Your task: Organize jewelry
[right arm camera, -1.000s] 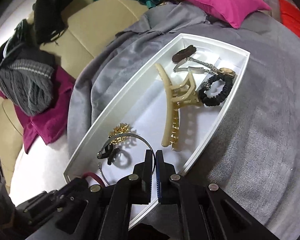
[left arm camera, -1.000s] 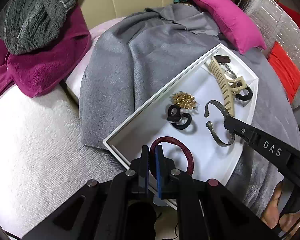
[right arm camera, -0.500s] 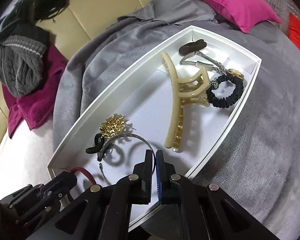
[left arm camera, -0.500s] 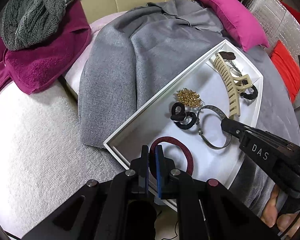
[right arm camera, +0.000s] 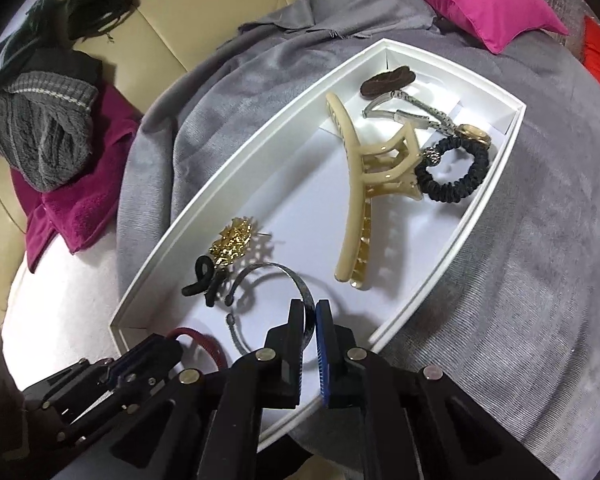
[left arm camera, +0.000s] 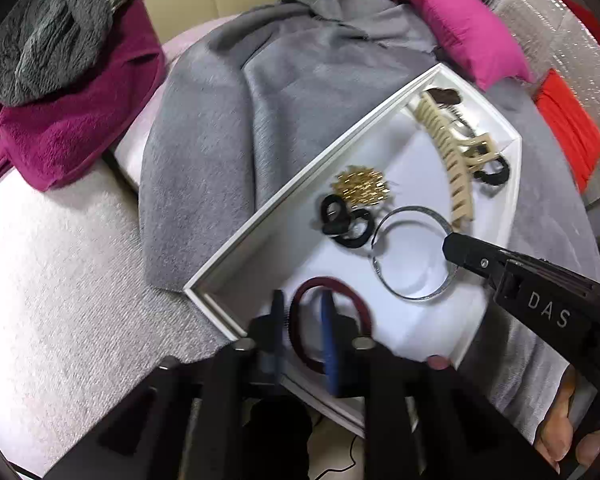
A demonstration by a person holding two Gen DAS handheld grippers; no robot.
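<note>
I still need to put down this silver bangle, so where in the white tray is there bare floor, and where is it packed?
Bare floor lies mid-tray between the gold brooch and the cream claw clip, and beyond the clip's teeth toward the tray's near wall. The far end is crowded: black scrunchie, wristwatch, brown hair tie. The near corner holds the maroon hair band.

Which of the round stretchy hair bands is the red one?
The dark red hair band, at the tray's near end, straddling one finger of the left gripper. The black scrunchie lies at the far end beside the cream claw clip.
</note>
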